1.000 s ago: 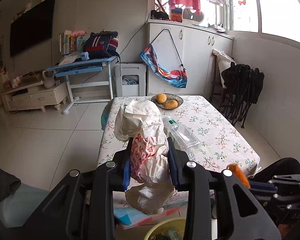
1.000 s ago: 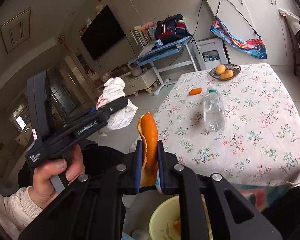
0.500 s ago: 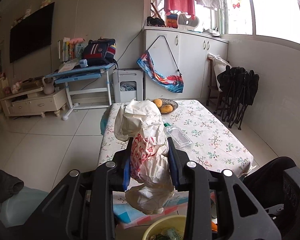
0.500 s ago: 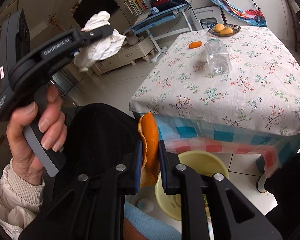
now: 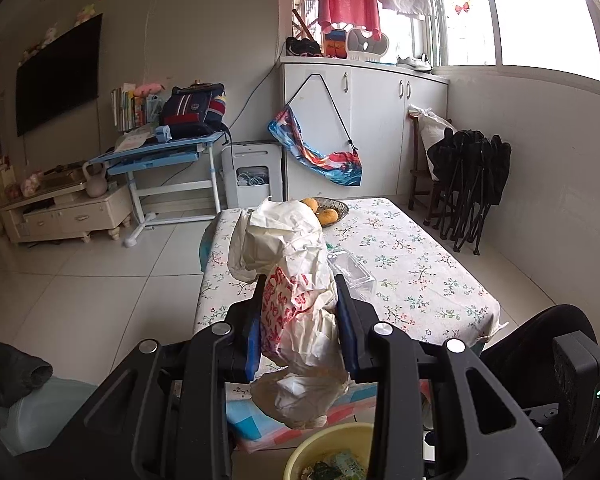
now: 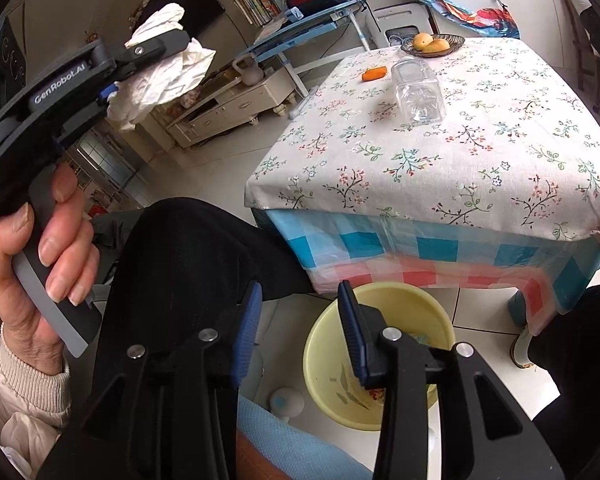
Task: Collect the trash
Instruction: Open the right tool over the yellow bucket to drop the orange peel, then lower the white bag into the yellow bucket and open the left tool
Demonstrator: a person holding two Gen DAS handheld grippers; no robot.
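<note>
My left gripper (image 5: 299, 316) is shut on a crumpled white plastic bag with red print (image 5: 296, 308), held in the air in front of the table; the same bag (image 6: 160, 76) shows in the right wrist view, high at the left. My right gripper (image 6: 300, 316) hangs over the yellow bin (image 6: 384, 316) on the floor; its jaws are opening and nothing is between them. The bin's rim (image 5: 312, 446) shows below the bag, with scraps inside. On the flowered tablecloth (image 6: 460, 152) lie a clear plastic bottle (image 6: 418, 92) and a piece of orange peel (image 6: 374, 74).
A dish with fruit (image 6: 434, 44) stands at the table's far edge. A person's hand (image 6: 32, 264) grips the left gripper's handle, and a black-clad leg (image 6: 196, 256) lies beside the bin. A blue desk (image 5: 160, 152), white cabinets (image 5: 364, 128) and folded chairs (image 5: 472, 184) line the walls.
The orange peel that my right gripper held is gone from its jaws, which have spread apart. That gripper came down over the yellow bin. The left gripper keeps its hold on the bag.
</note>
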